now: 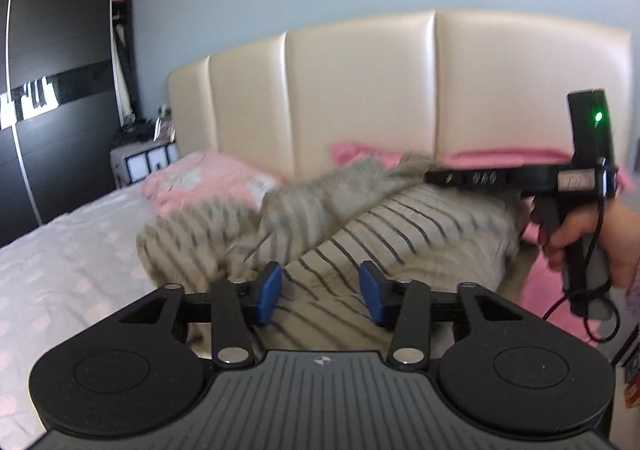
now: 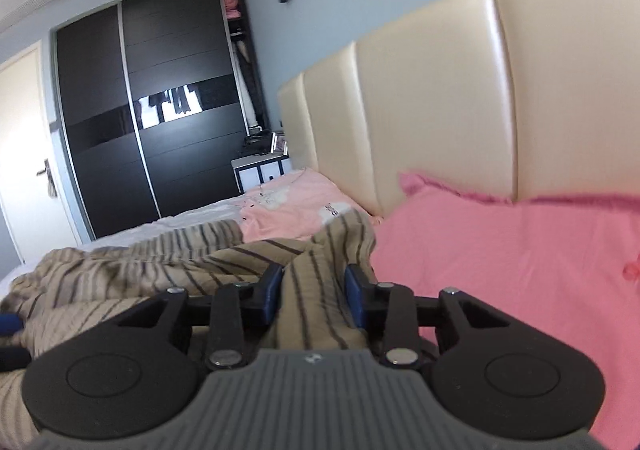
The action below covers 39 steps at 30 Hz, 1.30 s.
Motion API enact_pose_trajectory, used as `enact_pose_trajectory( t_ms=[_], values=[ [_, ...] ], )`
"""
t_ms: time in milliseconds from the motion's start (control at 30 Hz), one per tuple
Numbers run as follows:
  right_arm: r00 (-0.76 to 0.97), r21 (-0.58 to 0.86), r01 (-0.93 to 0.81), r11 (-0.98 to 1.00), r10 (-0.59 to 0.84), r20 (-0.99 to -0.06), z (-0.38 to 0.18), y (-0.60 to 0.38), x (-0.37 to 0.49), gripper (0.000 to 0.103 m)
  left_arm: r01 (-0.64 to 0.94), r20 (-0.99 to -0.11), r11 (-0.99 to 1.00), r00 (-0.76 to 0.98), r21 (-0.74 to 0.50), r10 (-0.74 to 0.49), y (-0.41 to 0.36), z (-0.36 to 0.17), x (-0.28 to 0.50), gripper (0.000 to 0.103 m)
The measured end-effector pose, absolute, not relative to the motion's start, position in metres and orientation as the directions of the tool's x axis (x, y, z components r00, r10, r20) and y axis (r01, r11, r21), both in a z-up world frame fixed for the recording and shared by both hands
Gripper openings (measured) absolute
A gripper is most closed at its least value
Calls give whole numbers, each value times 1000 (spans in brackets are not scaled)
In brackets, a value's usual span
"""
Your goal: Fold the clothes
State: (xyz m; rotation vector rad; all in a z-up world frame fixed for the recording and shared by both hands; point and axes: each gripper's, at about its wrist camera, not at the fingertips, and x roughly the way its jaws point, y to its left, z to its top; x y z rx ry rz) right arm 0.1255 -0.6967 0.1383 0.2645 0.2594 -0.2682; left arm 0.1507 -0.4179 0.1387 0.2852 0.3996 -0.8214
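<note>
Striped beige cloth, the garment (image 1: 400, 218), lies bunched at the centre of the left wrist view, and the left gripper (image 1: 320, 288) hovers spread above it, pinching nothing. Right of centre in the right wrist view, the right gripper (image 2: 314, 296) has a ridge of cloth between its pads; whether they pinch it I cannot tell, probably to lift an edge for folding.

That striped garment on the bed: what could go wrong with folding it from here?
The striped garment lies bunched, so either hand-held gripper, left or right, might pinch several layers and fold in creases. It also overlaps the pink garment, which could get dragged along.
</note>
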Motion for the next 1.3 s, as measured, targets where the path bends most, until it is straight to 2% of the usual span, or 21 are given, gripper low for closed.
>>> enact_pose_trajectory(
  t_ms=[233, 400, 467, 533, 600, 700, 867, 967, 1033, 1100, 1300],
  values=[
    [928, 267, 291, 919, -203, -313, 100, -714, 148, 43, 762, -495, 626, 612, 163, -617, -424, 108, 165, 40],
    [926, 285, 293, 913, -197, -322, 93, -716, 149, 45, 767, -502, 624, 603, 151, -619, -422, 106, 164, 40],
    [923, 277, 297, 914, -200, -330, 97, -716, 145, 50, 770, -497, 620, 602, 152, -625, -422, 108, 164, 40],
    [918, 266, 307, 914, -210, -337, 105, -716, 140, 58, 773, -491, 616, 599, 151, -633, -422, 111, 164, 41],
    [917, 266, 320, 909, -226, -329, 116, -715, 131, 69, 782, -471, 606, 592, 142, -654, -416, 116, 160, 53],
    [920, 247, 328, 912, -249, -303, 135, -712, 113, 71, 784, -446, 604, 595, 142, -668, -406, 124, 153, 61],
    [934, 237, 305, 922, -242, -262, 169, -693, 85, 72, 785, -430, 605, 596, 134, -677, -388, 146, 136, 63],
    [945, 230, 270, 935, -211, -251, 189, -671, 70, 81, 774, -411, 616, 615, 148, -673, -369, 163, 122, 64],
    [953, 236, 240, 942, -182, -242, 202, -655, 61, 90, 758, -393, 635, 634, 149, -666, -354, 177, 112, 67],
    [960, 239, 214, 947, -159, -230, 214, -636, 51, 93, 739, -378, 657, 657, 148, -653, -337, 190, 102, 74],
    [941, 164, 203, 965, -146, -305, 242, -571, 33, 98, 694, -390, 704, 695, 148, -603, -291, 218, 70, 74]
  ],
)
